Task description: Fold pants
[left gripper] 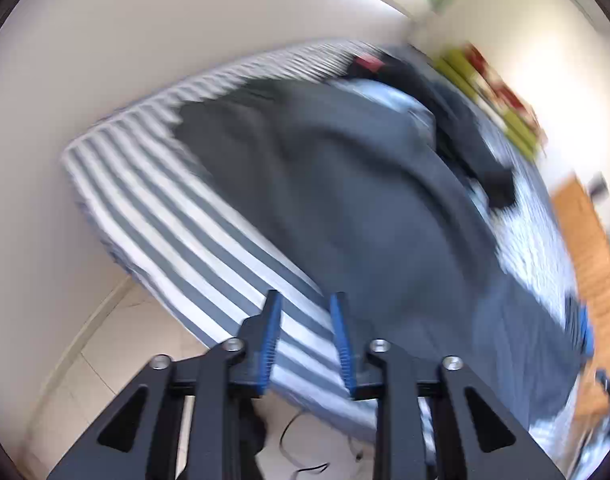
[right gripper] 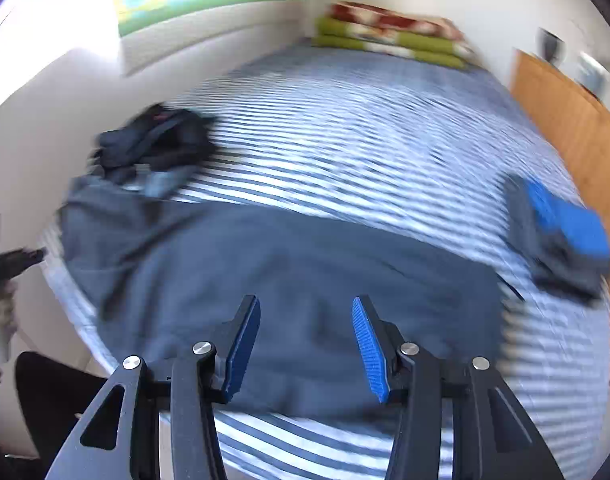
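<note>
On the striped bed (right gripper: 345, 120), grey pants (right gripper: 285, 272) lie spread flat, seemingly part-folded; left gripper (left gripper: 305, 300) and right gripper (right gripper: 306, 308) hover open, holding nothing.

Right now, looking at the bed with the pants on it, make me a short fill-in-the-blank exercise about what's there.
1. The dark grey pants lie spread on a bed sheet patterned with ____.
2. The jaws of the right gripper stand open and hold ____.
3. The folded green and red blanket lies at the far end of the bed, against the ____.
4. The pads on the left gripper are coloured ____.

Missing words: stripes; nothing; wall; blue
</note>
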